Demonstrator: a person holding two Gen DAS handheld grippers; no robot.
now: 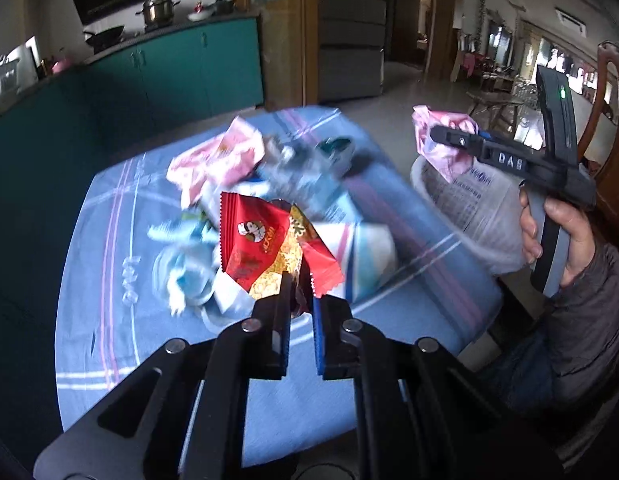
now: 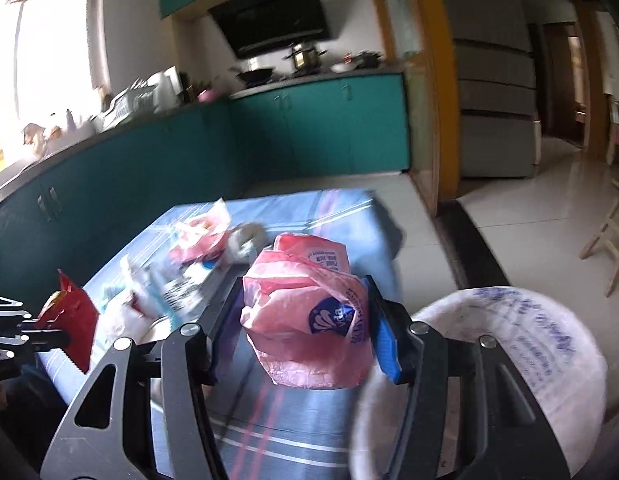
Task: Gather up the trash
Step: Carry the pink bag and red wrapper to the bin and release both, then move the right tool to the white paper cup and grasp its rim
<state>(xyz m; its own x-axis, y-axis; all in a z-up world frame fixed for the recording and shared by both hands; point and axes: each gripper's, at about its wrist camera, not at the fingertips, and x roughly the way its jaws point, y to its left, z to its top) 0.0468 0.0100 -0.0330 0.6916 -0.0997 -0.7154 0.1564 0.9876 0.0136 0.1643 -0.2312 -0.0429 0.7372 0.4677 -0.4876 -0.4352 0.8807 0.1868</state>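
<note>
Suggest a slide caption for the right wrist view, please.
Right hand-held gripper grips a pink plastic bag beside the white trash bag.

The right gripper [image 2: 305, 312] holds a crumpled pink plastic bag [image 2: 305, 320] between its two fingers, above the right edge of a table draped in a blue plaid cloth [image 2: 277, 436]. Just to the right, beyond that edge, stands a bin lined with a white printed bag [image 2: 521, 356]. Near the table's far left corner lies a blurred heap of pink and white wrappers [image 2: 189, 268], and at its left edge the left gripper [image 2: 49, 334] pinches a red snack packet [image 2: 71, 320].
</note>
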